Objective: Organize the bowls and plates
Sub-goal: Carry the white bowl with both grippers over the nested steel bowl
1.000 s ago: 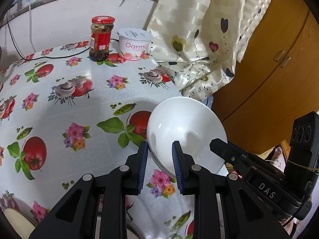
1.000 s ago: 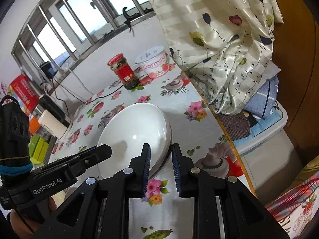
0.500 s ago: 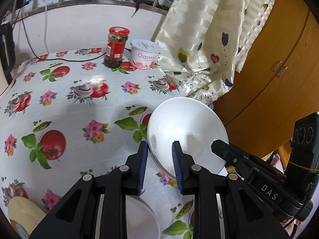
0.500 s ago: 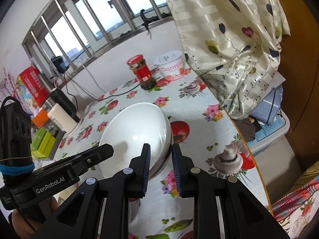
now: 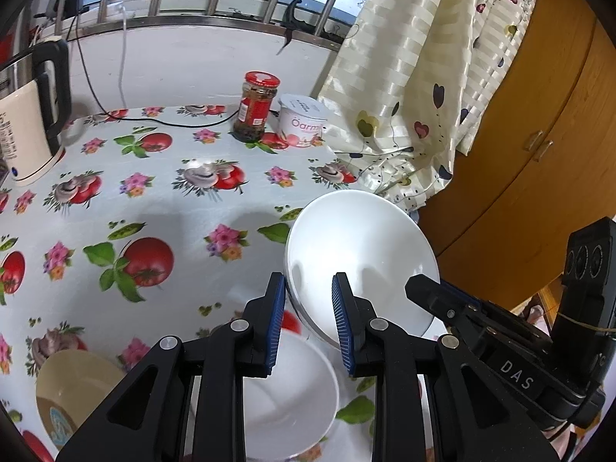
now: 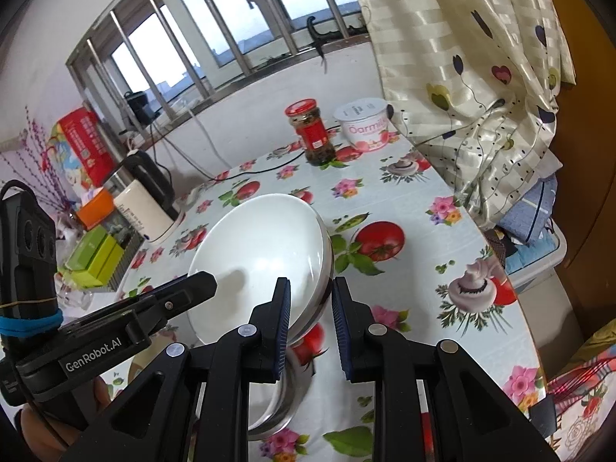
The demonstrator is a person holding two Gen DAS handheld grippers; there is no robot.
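A large white bowl [image 5: 362,265] hangs tilted above the flowered tablecloth [image 5: 161,208], held at opposite rims. My left gripper [image 5: 308,290] is shut on its near-left rim. My right gripper [image 6: 308,288] is shut on the other rim of the same bowl [image 6: 258,261]. In the left wrist view the right gripper [image 5: 423,288] comes in from the right, over the bowl's edge. Under the held bowl a smaller white bowl [image 5: 285,396] stands on the table. A beige bowl [image 5: 73,389] sits to its left.
A red-lidded jar [image 5: 256,106] and a yogurt tub [image 5: 302,125] stand at the far table edge, with a kettle [image 5: 30,123] at the left. A curtain [image 5: 423,77] and a wooden cabinet [image 5: 539,154] flank the table's right edge. Green boxes [image 6: 92,258] lie far left.
Both grippers have risen and drawn back with the white bowl held between them. The smaller white bowl, the beige bowl and the kettle have come into view.
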